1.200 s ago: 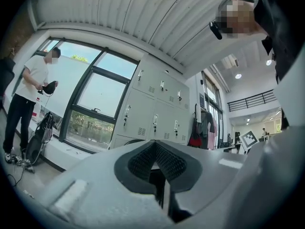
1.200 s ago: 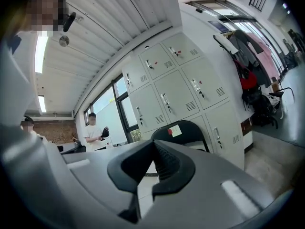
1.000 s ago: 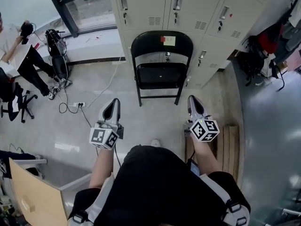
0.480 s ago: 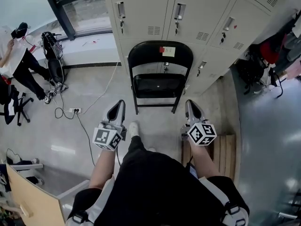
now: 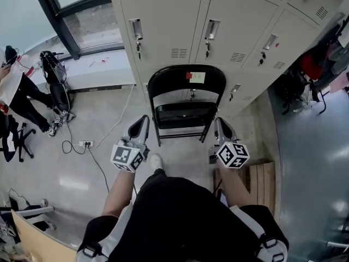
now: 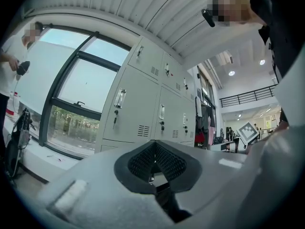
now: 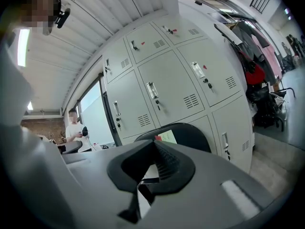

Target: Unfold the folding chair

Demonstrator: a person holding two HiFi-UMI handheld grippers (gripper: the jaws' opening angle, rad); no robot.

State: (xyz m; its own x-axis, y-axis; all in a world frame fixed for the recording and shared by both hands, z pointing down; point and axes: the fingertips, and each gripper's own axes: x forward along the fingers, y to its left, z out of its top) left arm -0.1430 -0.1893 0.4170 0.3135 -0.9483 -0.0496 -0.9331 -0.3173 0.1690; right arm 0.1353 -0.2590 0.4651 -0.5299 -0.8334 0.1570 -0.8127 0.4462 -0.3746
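Note:
A black folding chair [image 5: 187,79] stands against the grey lockers [image 5: 174,26]; a yellow note with a red tab is stuck on its backrest, and its seat [image 5: 182,115] faces me. My left gripper [image 5: 143,120] is shut and empty, just left of the chair's left leg. My right gripper [image 5: 219,122] is shut and empty too, just right of the right leg. Neither touches the chair. In the right gripper view the backrest [image 7: 193,135] shows past the closed right gripper [image 7: 155,162]. The left gripper view shows only lockers beyond the closed left gripper [image 6: 155,162].
A wooden pallet [image 5: 267,174] lies on the floor at my right. A cable and power strip [image 5: 85,143] run across the floor at left. Another person [image 5: 11,86] sits by the window at far left. Bags [image 5: 305,70] hang at the right of the lockers.
I have walked toward the chair. Both grippers have come forward with me and now flank its seat, where a second ago they were well short of its legs.

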